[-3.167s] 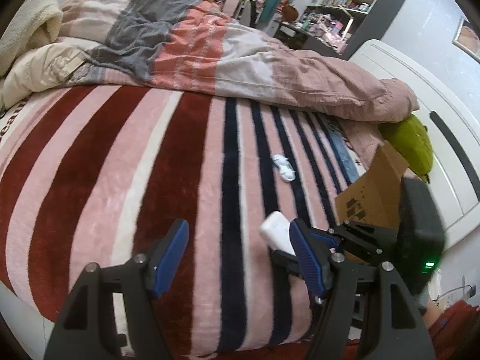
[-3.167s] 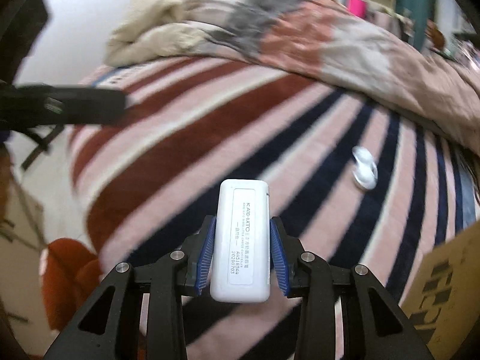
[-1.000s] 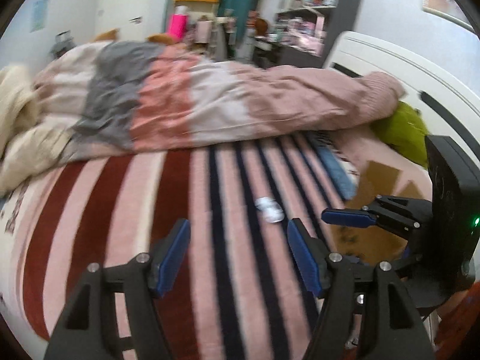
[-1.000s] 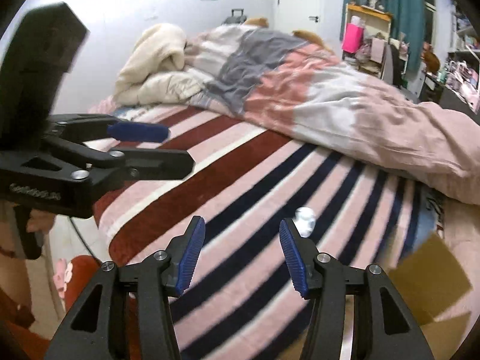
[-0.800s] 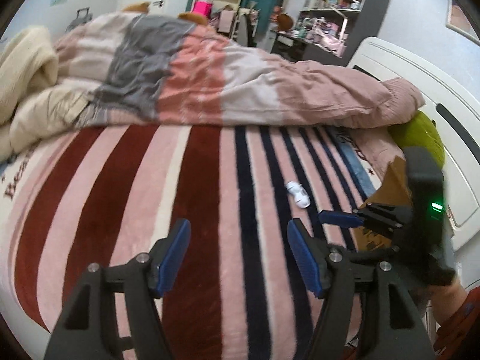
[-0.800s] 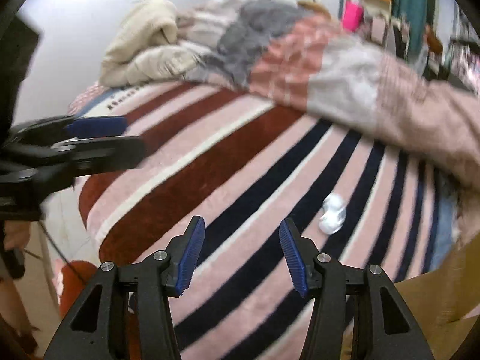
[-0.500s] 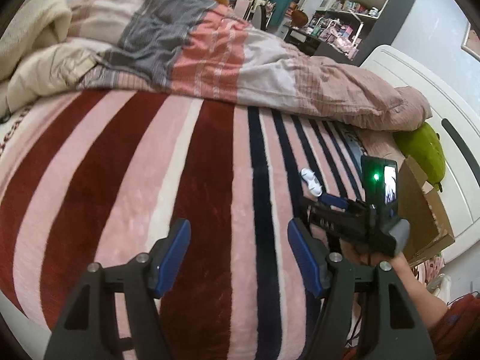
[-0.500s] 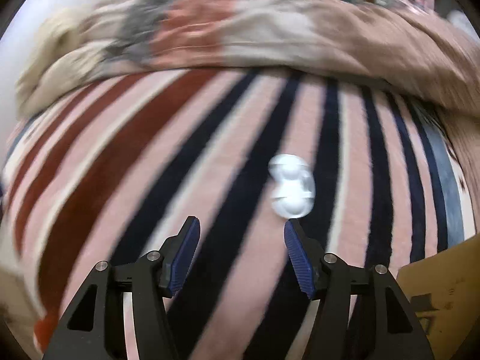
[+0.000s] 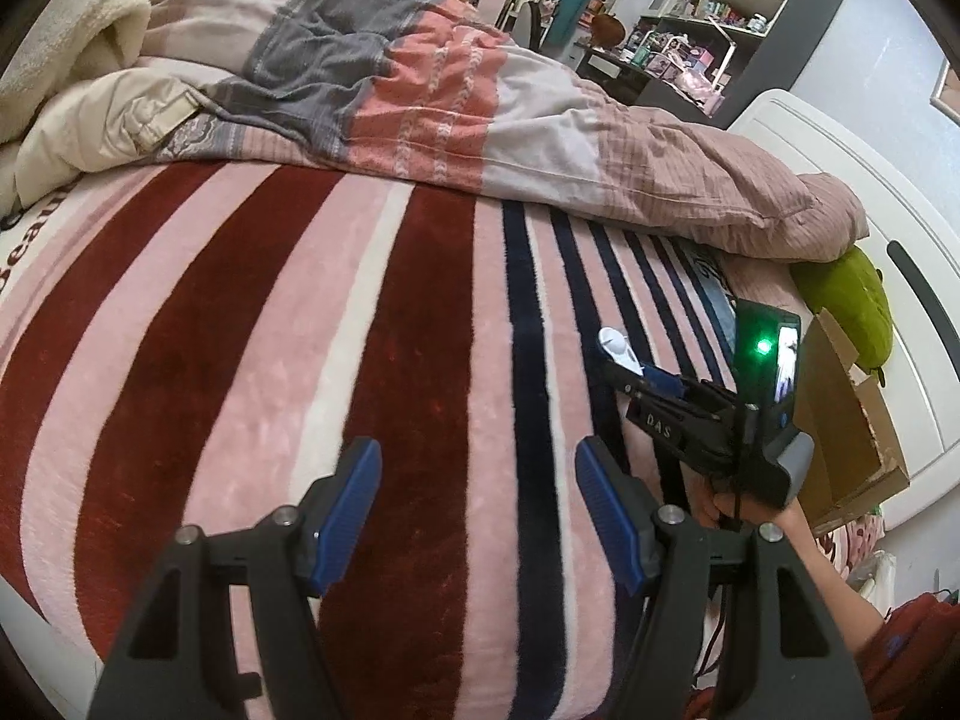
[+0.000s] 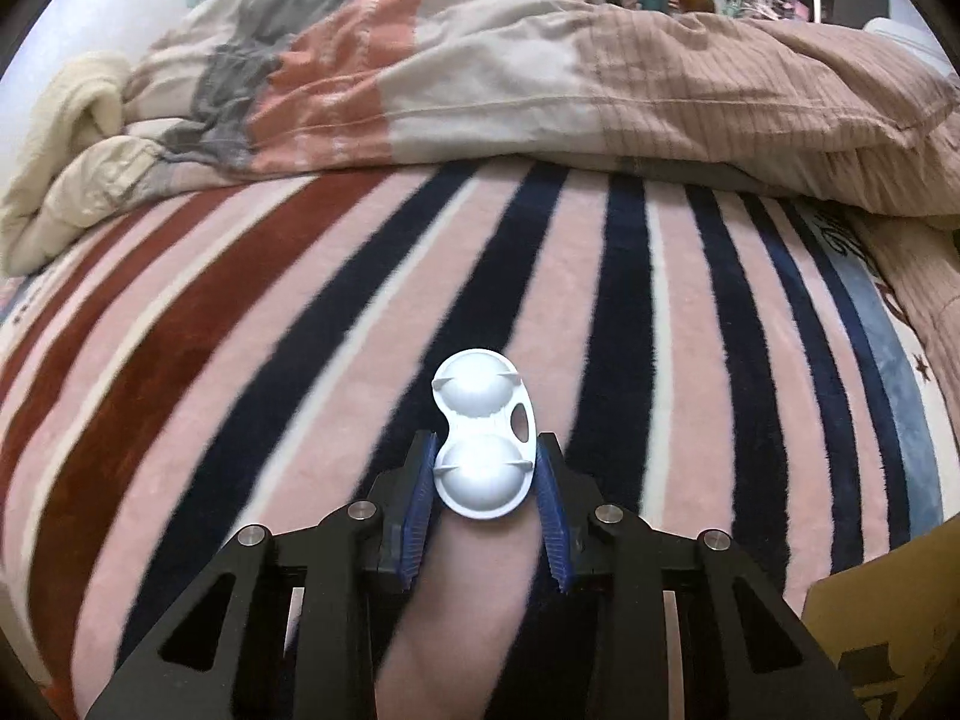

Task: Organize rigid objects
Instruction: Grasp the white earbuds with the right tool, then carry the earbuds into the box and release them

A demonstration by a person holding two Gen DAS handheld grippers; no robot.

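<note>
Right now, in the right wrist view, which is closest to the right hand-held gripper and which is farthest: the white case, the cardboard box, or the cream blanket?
1. White case: between the right hand-held gripper's fingers.
2. Cardboard box: low at the right edge.
3. Cream blanket: far left, at the back of the bed.

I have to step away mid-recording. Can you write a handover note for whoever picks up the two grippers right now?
Right hand-held gripper: the blue pads flank the near lobe of the white two-cup case lying on the striped blanket; they look closed on it or nearly so, but contact is not certain.
Left hand-held gripper: open, empty, above the blanket.
Cardboard box: open, at the bed's right edge, beside the right gripper.
Done: nothing confirmed in the box; its inside is hidden.
Left: secure the grip, lift the case, and probably place it in the box.
</note>
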